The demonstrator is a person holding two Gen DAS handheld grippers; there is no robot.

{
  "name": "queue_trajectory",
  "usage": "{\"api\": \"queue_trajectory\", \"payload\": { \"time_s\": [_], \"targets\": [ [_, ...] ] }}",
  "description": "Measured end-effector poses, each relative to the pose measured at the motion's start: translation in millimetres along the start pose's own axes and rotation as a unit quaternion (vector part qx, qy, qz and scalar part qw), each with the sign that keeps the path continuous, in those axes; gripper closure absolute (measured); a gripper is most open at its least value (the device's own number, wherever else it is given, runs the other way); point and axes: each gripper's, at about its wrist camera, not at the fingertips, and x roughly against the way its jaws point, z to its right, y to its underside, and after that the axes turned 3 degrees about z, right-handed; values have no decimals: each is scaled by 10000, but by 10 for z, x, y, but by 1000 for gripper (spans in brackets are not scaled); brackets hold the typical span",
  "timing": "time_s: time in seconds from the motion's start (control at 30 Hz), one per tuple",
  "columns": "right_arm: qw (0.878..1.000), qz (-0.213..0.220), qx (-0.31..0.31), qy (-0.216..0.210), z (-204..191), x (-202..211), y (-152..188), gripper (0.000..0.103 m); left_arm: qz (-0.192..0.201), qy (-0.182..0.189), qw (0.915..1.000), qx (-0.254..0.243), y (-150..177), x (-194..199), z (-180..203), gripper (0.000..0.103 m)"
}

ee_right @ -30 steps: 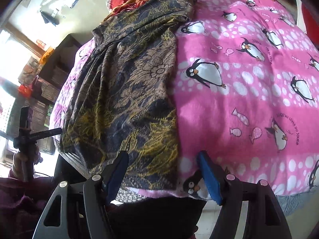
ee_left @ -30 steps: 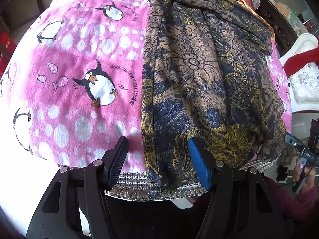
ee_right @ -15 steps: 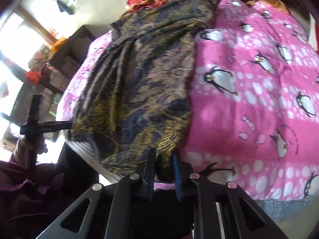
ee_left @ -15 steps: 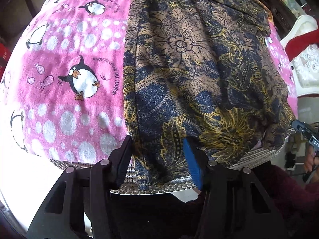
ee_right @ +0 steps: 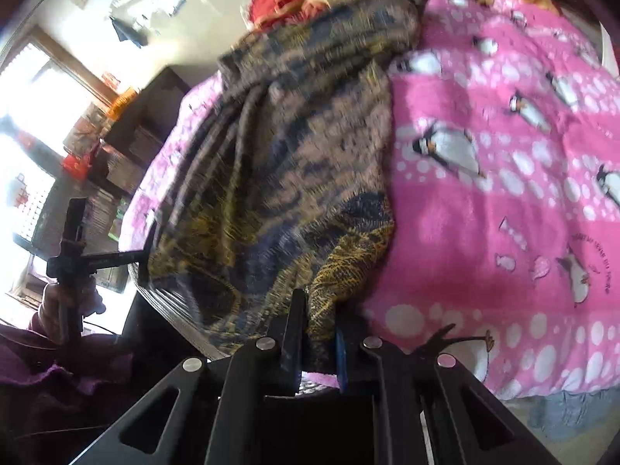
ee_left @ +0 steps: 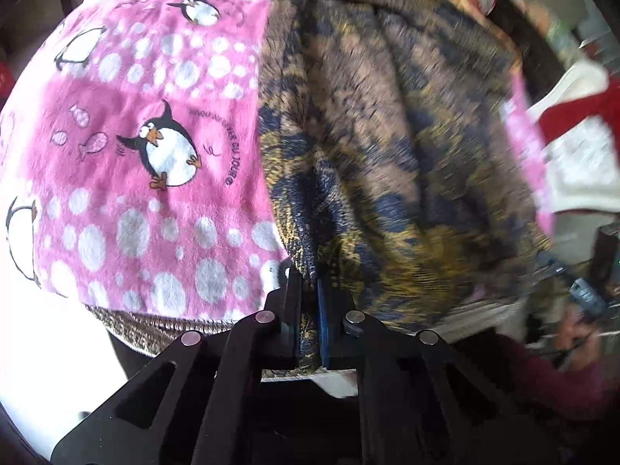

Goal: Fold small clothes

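Note:
A dark blue, brown and gold floral garment [ee_left: 387,147] lies lengthwise on a pink penguin blanket [ee_left: 135,124]. My left gripper [ee_left: 309,290] is shut on the garment's near left corner. In the right wrist view the same garment [ee_right: 294,162] runs away from me, and my right gripper [ee_right: 317,321] is shut on its near right corner at the blanket's [ee_right: 503,193] front edge. The gripped hem is bunched and lifted a little. Both views are blurred by motion.
Red and orange clothes [ee_right: 310,0] are piled at the far end of the blanket. A dark shelf unit [ee_right: 128,128] stands to the left. A white chair with red cloth [ee_left: 581,124] is to the right. The other gripper [ee_right: 77,259] shows at the left.
My left gripper closed on the garment's near corner; my right gripper was shut half a second ago. Both corners have risen and the cloth now bunches and blurs.

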Motion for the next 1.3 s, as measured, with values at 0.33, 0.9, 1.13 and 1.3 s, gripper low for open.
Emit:
{"api": "queue_trajectory", "payload": {
  "time_s": [0.33, 0.9, 1.13, 1.3],
  "targets": [
    [9936, 677, 82, -901, -259, 786, -46, 92, 1065, 523, 9929, -40, -59, 894, -124, 99],
    [9845, 1587, -476, -574, 347, 469, -1740, 93, 2202, 546, 9739, -38, -1837, 1030, -78, 99],
    [9798, 1741, -901, -405, 809, 11, -2790, 93, 2339, 252, 9719, 10, -3079, 516, 112, 99],
    [9770, 1720, -1246, -202, 1146, -386, -3318, 92, 2045, 11, 9789, -3, -3703, -11, 109, 98]
  ]
}}
